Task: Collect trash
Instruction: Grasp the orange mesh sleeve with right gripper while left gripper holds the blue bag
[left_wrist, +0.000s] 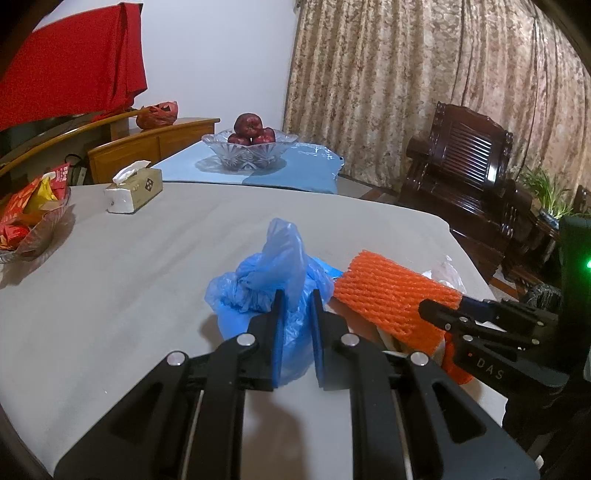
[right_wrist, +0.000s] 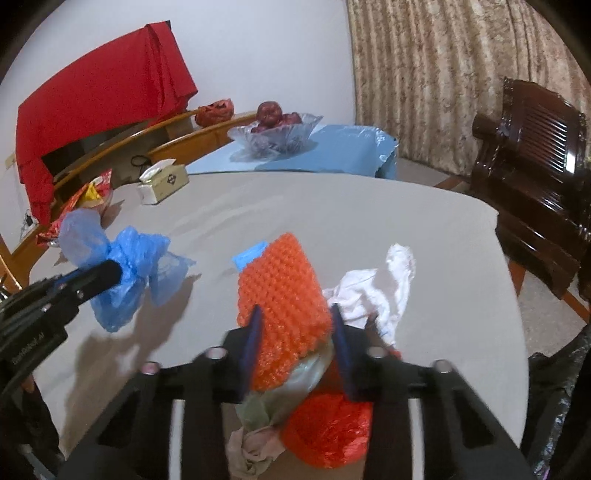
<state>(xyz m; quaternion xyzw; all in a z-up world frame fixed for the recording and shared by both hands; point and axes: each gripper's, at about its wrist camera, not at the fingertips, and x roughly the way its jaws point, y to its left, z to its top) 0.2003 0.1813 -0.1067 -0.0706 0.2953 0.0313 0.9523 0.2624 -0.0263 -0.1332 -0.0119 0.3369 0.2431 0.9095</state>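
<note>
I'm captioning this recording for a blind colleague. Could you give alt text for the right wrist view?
The right gripper is shut on an orange foam net over a grey table, with crumpled white paper beside it. At left, the left gripper holds a blue plastic bag.

- The left gripper (left_wrist: 297, 299) is a matte black plastic frame with two flat blue pads (left_wrist: 279, 339) on its fingers.
- Four round silver screw heads sit across its linkage arms, which have long cut-out slots.
- The right gripper (right_wrist: 295, 314) has the same black frame, dark blue pads (right_wrist: 253, 332) and silver screws.
- Seen from the side at 3 o'clock in the left wrist view, its body bears pale "DAS" lettering and a green light.
</note>
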